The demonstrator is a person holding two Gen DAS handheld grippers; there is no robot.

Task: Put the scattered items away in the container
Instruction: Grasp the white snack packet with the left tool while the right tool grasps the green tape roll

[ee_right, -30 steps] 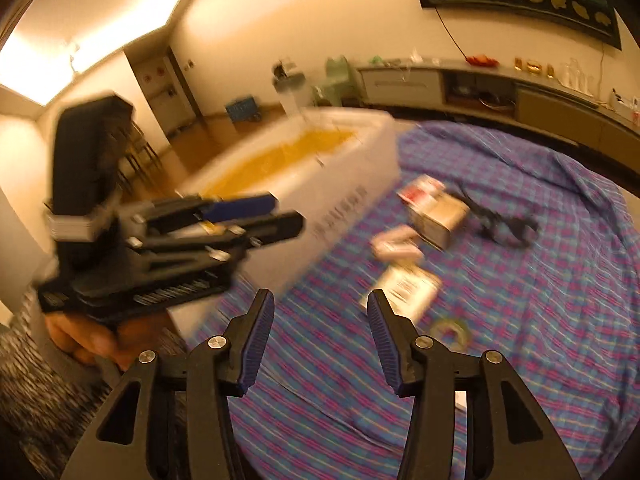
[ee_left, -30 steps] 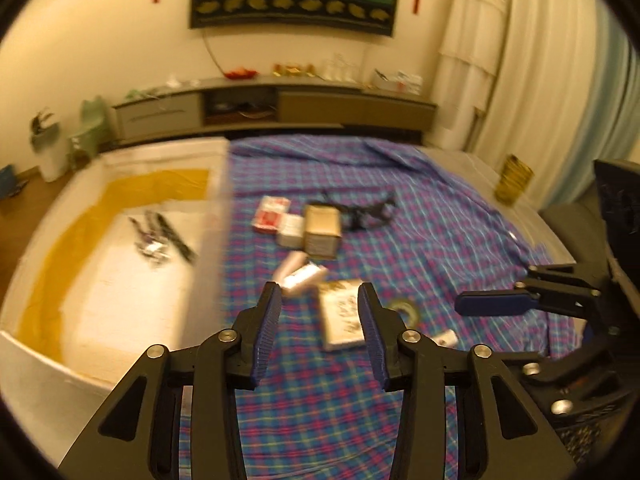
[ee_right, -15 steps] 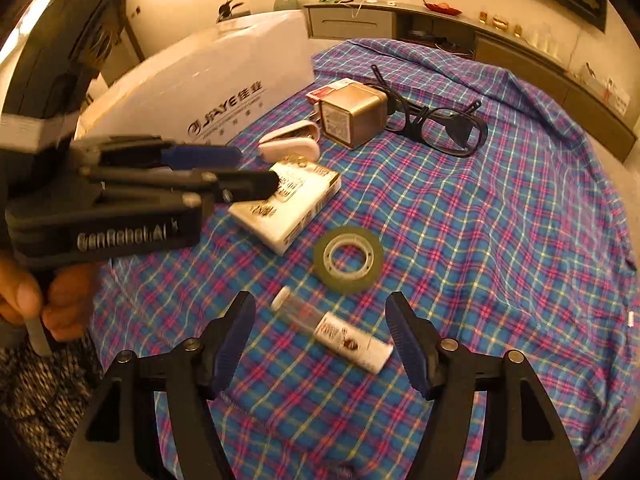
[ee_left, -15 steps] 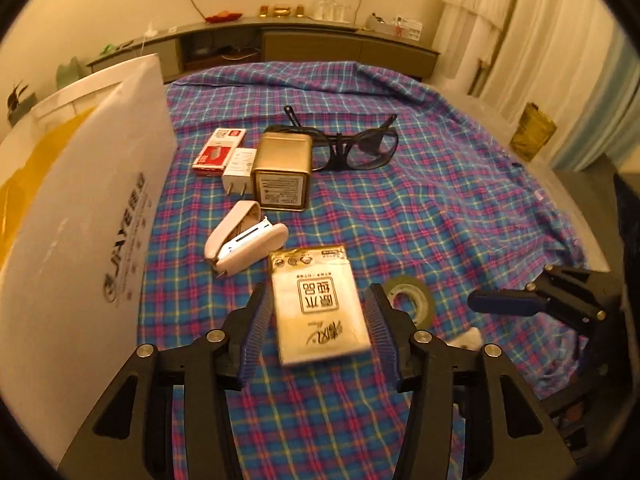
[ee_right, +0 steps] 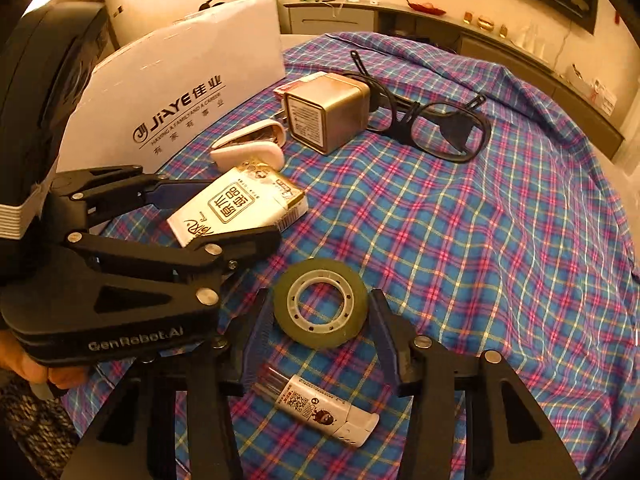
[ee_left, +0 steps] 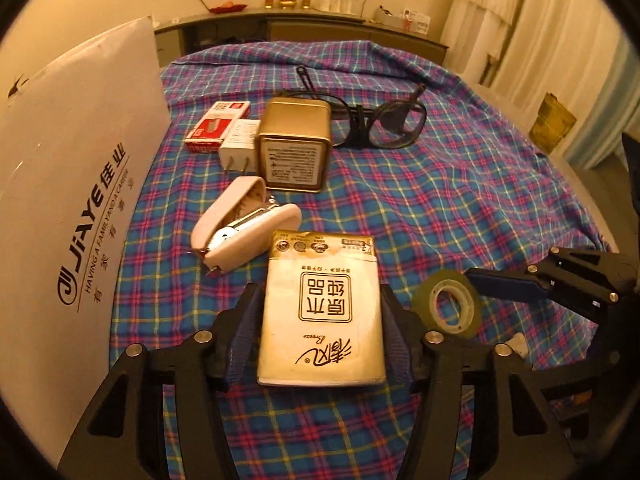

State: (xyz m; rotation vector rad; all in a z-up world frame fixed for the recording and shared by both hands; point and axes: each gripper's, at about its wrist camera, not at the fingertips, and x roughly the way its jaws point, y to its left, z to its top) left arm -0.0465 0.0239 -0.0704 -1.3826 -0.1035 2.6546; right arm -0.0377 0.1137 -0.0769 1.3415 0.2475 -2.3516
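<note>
My left gripper [ee_left: 318, 332] is open, its jaws either side of a white-and-gold tissue pack [ee_left: 320, 312] lying on the plaid cloth; the pack also shows in the right wrist view [ee_right: 236, 208]. My right gripper [ee_right: 320, 320] is open, its jaws either side of a green tape roll [ee_right: 320, 304], which also shows in the left wrist view [ee_left: 448, 308]. A small white tube [ee_right: 320, 408] lies just behind the tape roll, between my right fingers. The white container box [ee_left: 68, 200] stands at the left.
On the plaid cloth [ee_left: 460, 208] lie a pink stapler [ee_left: 244, 232], a gold tin [ee_left: 294, 152], a white charger [ee_left: 238, 144], a red staple box [ee_left: 218, 124] and black glasses [ee_left: 380, 120]. A cabinet stands behind the table.
Both grippers moved down and forward. The left one now straddles the tissue pack and the right one straddles the tape roll. Both stay open.
</note>
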